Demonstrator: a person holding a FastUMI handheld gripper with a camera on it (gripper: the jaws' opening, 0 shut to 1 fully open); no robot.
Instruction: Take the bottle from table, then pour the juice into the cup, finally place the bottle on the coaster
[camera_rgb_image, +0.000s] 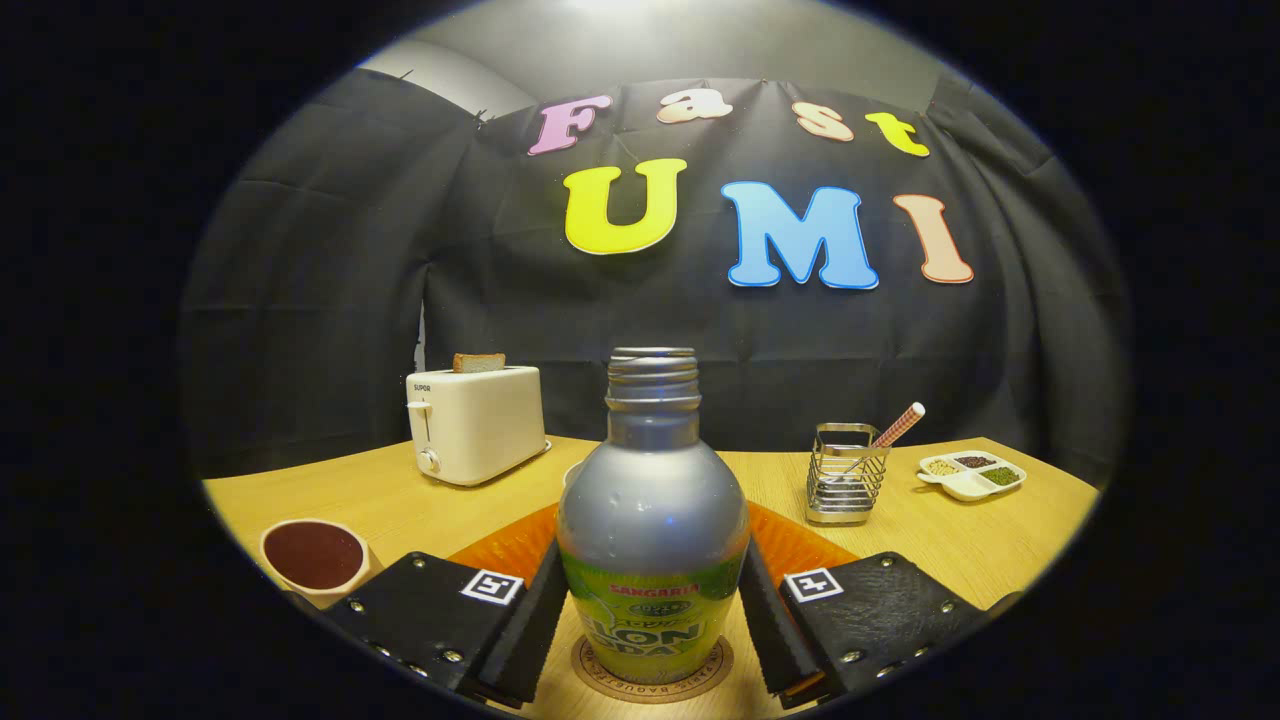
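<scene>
A silver bottle (652, 500) with a green label and no cap stands upright on a round brown coaster (604, 686) on the wooden table (960, 545). My gripper (652, 600) holds it between the fingers, both of which lie against its lower sides. To the left, just beyond my left finger, sits a pale cup (313, 560) filled with dark juice.
An orange mat (800, 545) lies right behind the bottle. Farther back on the left is a white toaster (475, 425) with a slice of bread. On the right stand a wire holder (846, 478) with a striped straw and a divided white dish (972, 474).
</scene>
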